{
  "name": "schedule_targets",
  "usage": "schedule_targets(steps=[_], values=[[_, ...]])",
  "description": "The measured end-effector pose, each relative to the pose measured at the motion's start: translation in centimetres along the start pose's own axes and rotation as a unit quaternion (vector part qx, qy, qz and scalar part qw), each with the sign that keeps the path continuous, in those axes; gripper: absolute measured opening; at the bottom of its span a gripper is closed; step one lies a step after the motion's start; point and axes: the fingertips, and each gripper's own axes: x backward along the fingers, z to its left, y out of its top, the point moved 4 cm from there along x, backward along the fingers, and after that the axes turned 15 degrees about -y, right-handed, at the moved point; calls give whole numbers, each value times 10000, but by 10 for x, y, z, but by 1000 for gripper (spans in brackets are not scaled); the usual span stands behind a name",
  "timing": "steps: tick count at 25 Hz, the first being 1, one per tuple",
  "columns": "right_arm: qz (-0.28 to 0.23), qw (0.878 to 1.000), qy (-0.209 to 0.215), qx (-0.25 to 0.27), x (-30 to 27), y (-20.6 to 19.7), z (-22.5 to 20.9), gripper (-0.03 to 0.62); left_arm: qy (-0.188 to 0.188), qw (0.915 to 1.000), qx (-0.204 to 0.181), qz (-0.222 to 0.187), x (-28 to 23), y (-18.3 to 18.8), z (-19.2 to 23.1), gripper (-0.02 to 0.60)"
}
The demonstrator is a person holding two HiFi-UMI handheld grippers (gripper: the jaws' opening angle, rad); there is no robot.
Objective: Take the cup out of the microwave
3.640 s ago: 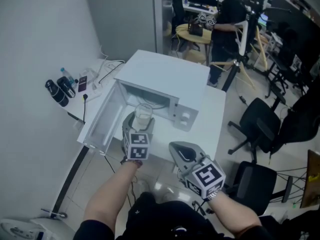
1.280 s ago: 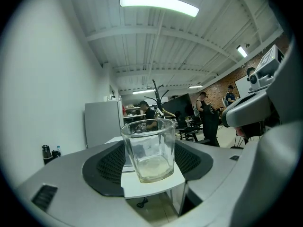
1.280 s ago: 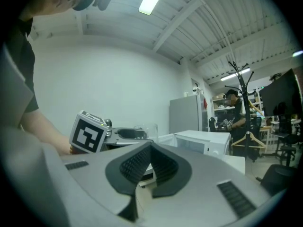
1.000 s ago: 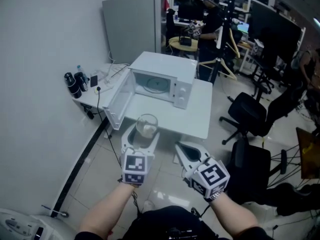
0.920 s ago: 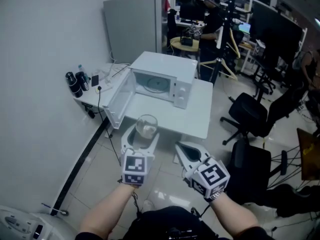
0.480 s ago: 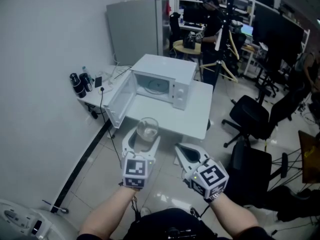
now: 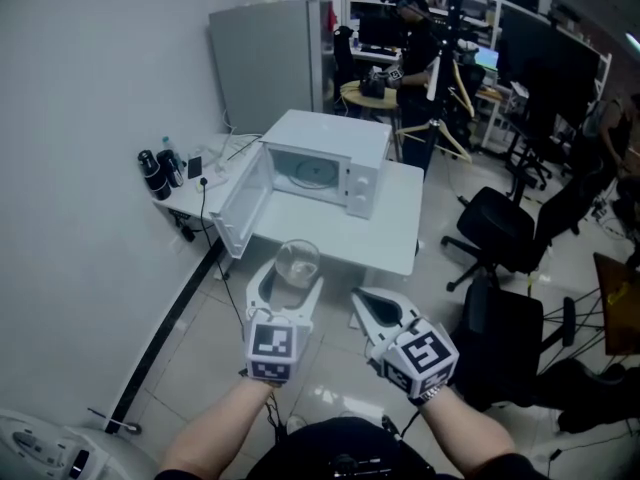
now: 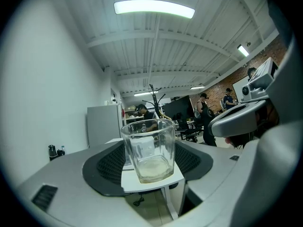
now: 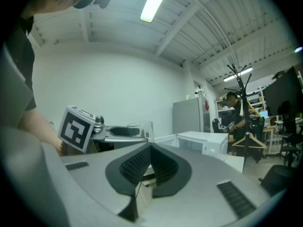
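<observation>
Cup (image 7: 297, 258) of clear glass is out of the microwave (image 7: 335, 148) and in the air. It stands upright, well in front of the microwave's open mouth and past the near edge of the table (image 7: 385, 233) that carries the microwave, so the floor (image 7: 200, 348) lies under it. The left gripper (image 7: 290, 276) pinches it. Its jaws stand wide, one on either side of the glass, and in the left gripper view the dark ribbed pads (image 8: 106, 167) meet the cup's walls low down, near its thick base. That gripper points level, towards the microwave.

The right gripper (image 7: 360, 301) is just beside the left one, on the side away from the microwave's door (image 7: 240, 203), and about as far from the microwave. Its jaws are pressed together, pad against pad, as the right gripper view shows. It is apart from both the cup and the table.

The door is swung wide open at the microwave's left side, and the round glass plate (image 7: 312, 173) shows inside the cavity. Left of the microwave, dark bottles (image 7: 155, 173) stand close to the wall. Behind the microwave is a grey cabinet (image 7: 265, 58), and further behind it a person (image 7: 412, 28) stands at a desk. Right of the microwave, off the table, is a black office chair (image 7: 505, 230).
</observation>
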Motion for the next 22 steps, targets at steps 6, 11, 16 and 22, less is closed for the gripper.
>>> schedule_targets(steps=[6,11,16,22], values=[[-75,9999,-53,59,-3,4,8,12,-78,10000,35,-29,8,1,5,319],[-13,9999,-94,45,-5,4,16,12,-131,9999,42,-29,11,-2,8,319],[-15,9999,-117,80,-9,5,20,12,-165,9999,49,-12,13,-4,12,319],[-26,9999,-153,74,-9,5,21,12,-185,9998,79,-45,13,-5,14,319]])
